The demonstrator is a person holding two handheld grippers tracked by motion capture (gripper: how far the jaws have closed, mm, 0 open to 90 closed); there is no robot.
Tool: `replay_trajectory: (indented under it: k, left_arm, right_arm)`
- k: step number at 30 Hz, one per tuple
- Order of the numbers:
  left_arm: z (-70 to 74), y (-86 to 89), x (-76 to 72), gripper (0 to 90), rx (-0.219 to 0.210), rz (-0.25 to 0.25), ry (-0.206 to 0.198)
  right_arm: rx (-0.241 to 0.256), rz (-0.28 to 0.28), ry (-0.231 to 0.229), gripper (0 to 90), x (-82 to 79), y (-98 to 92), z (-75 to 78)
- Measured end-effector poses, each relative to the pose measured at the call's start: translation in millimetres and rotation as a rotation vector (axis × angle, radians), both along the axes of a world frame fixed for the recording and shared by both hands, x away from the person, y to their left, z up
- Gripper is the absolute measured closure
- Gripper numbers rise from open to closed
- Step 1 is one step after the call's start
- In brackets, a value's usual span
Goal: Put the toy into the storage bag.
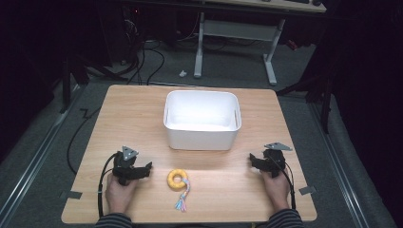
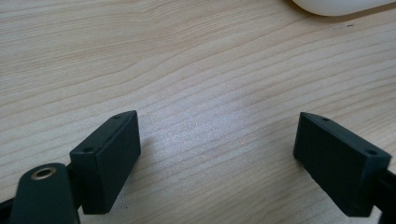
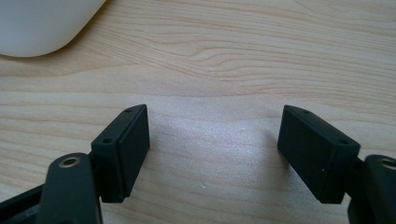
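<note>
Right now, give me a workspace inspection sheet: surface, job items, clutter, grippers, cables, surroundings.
Surface: wooden table, bare wood between both grippers' jaws.
Job's things: white bin at centre-back, looks empty; yellow ring toy with a multicoloured tassel at front centre, apart from both grippers.
Clutter: nothing seen on the table.
Grippers: left gripper and right gripper both open, holding nothing, each held in a hand near the front edge.
Cables: one black cable trails from each gripper; another runs off the table's left edge.
Surroundings: dark room, grey floor, white desk frame behind, floor cables at back left.
</note>
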State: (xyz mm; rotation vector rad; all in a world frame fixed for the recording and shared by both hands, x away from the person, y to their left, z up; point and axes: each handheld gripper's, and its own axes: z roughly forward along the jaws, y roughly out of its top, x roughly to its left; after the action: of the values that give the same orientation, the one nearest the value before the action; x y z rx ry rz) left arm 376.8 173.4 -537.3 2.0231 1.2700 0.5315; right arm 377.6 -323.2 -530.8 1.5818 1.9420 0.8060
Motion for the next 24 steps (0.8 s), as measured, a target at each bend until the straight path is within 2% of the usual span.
replay_trajectory:
  k: [14, 24]
  left_arm:
    - [0.3, 0.3, 1.5, 15.1, 0.0, 0.001, 0.003]
    - [0.6, 2.1, 1.5, 15.3, 0.003, -0.019, 0.004]
  right_arm:
    - [-0.001, 0.024, -0.003, 25.5, -2.1, 0.5, -0.1]
    - [-0.001, 0.025, -0.002, 25.5, -2.4, 0.6, -0.1]
